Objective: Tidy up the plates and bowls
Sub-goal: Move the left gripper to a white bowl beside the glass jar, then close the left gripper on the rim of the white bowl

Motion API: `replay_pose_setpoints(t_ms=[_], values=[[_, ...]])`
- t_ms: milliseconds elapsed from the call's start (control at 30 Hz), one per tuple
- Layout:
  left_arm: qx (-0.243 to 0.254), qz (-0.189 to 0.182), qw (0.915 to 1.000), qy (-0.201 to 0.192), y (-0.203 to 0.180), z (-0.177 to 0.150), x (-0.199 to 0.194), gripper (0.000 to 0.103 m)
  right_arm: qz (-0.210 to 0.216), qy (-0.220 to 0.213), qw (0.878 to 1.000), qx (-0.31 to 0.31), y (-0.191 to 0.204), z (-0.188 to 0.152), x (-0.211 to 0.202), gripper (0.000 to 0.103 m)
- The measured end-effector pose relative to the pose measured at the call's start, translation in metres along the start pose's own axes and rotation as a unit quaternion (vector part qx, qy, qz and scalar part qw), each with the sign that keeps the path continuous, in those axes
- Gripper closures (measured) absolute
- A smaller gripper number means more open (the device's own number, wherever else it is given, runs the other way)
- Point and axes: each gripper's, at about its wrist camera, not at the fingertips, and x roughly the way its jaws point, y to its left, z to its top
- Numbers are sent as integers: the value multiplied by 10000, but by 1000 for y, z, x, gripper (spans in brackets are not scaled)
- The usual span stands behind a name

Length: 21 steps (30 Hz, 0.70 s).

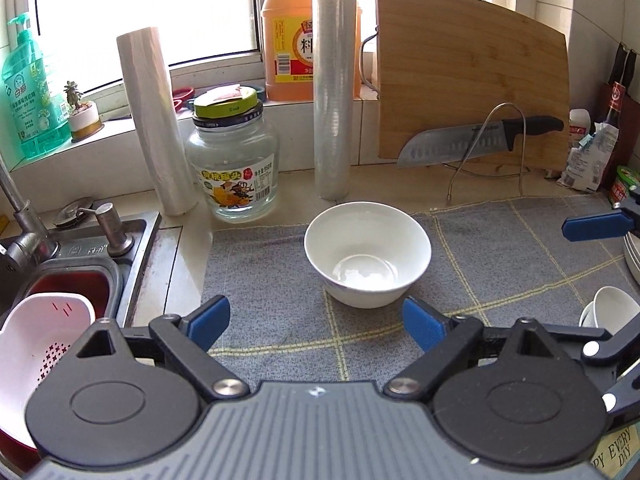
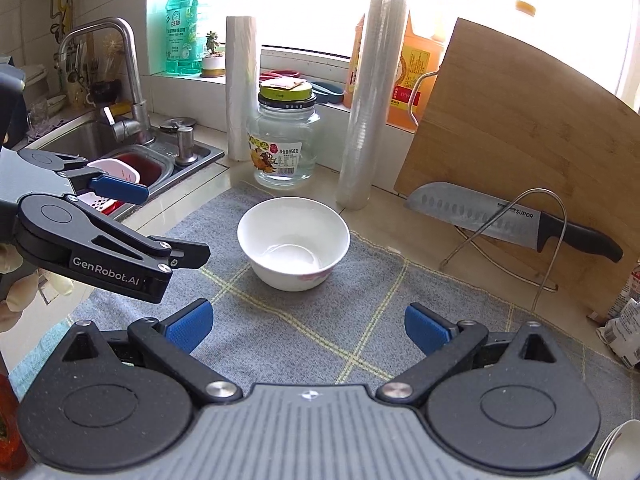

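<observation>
A white bowl (image 1: pixel 367 254) stands upright and empty on the grey checked mat (image 1: pixel 500 264); it also shows in the right wrist view (image 2: pixel 293 242). My left gripper (image 1: pixel 316 326) is open and empty, just short of the bowl, jaws wide. My right gripper (image 2: pixel 308 326) is open and empty, a little short of the bowl. The left gripper also shows at the left of the right wrist view (image 2: pixel 160 224), open. One blue fingertip (image 1: pixel 596 227) of the right gripper shows at the right edge. Stacked white plates (image 1: pixel 633 258) and small white bowls (image 1: pixel 612 308) sit at the far right.
Behind the bowl stand a glass jar (image 1: pixel 233 168), two film rolls (image 1: pixel 334 80), a cutting board (image 1: pixel 472 72) and a knife (image 1: pixel 476 140) on a wire rack. The sink (image 1: pixel 76 276) with a white colander (image 1: pixel 36 344) is at the left. Bottles and packets crowd the right corner.
</observation>
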Motion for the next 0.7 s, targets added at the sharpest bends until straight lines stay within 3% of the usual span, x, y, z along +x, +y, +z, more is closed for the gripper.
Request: replay_pose_setpoints(t_ms=[233,700], values=[[304,-114,9994,97,8,22,29,10,-416,-76,9986,324,20,5,30,0],[813,-641,9940,349,6,42,89,10,-667,145,9966,461,38,4,91,0]])
